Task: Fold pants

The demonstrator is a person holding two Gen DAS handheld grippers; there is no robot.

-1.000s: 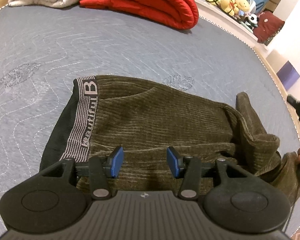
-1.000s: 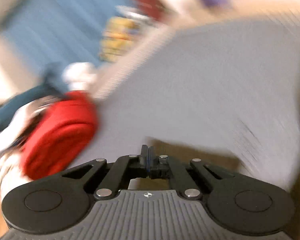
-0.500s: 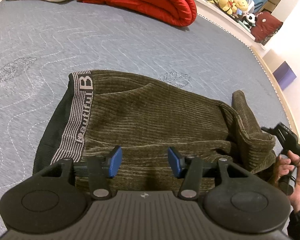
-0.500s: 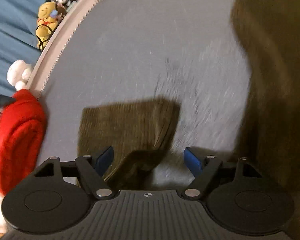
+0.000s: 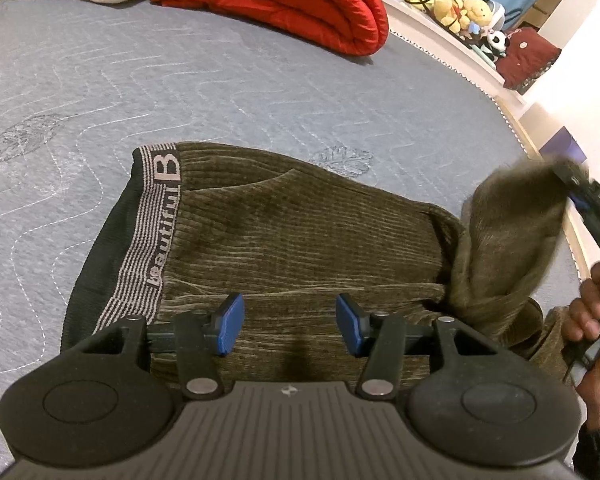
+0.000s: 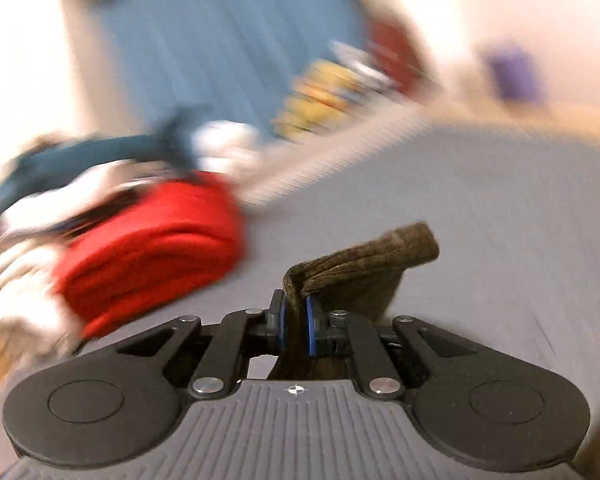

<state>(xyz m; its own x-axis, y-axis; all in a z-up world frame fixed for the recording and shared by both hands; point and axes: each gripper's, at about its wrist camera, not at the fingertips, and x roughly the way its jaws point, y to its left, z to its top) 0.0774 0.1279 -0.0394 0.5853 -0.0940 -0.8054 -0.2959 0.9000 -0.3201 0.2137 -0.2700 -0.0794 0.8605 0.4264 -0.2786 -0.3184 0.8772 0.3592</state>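
Right wrist view: right gripper [image 6: 296,318] closing on the cuff end of olive-brown corduroy pants [image 5: 300,240], cloth pinched between the blue pads. Left gripper [image 5: 290,324] half apart, empty, hovering over the pants near the striped waistband [image 5: 148,248]. Advisable: carry the leg end toward the waistband, keep cloth taut, align edges on grey quilted mattress [image 5: 220,92].

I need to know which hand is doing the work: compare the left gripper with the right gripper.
The left gripper stands open above the pants, nothing between its pads; the right gripper's jaws are closing, pads pressing the pant leg end. The left gripper's view is sharp, the right gripper's blurred. Both have blue pads and black bodies.
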